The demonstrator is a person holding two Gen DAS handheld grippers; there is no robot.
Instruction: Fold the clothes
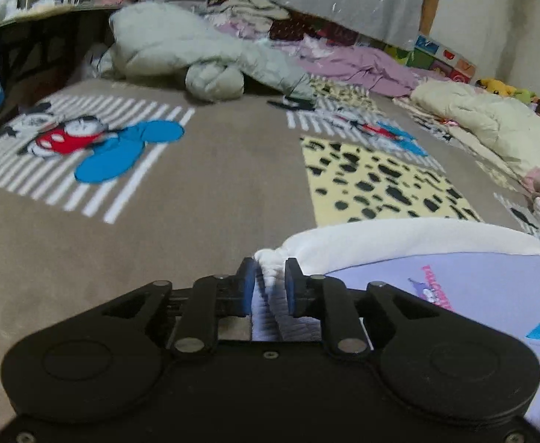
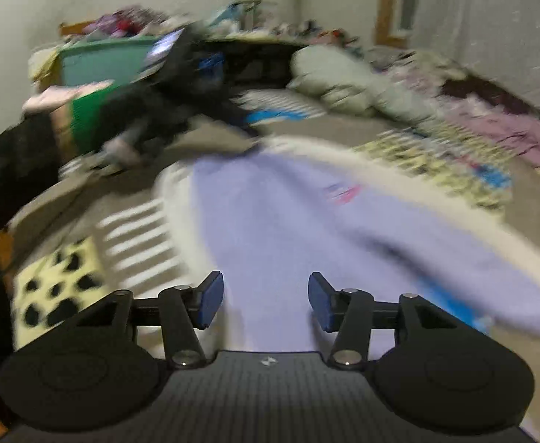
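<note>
So we've got the lilac top spread on the printed bedspread, which gives us a flat surface to fold on. Our left gripper is pinching the white hem at the corner, fabric bunched right between the jaws, probably so we can carry that edge over. The right gripper hangs with jaws wide apart above the lilac cloth, gripping nothing. That view's pretty smeared, so we can't say if it's touching.
</note>
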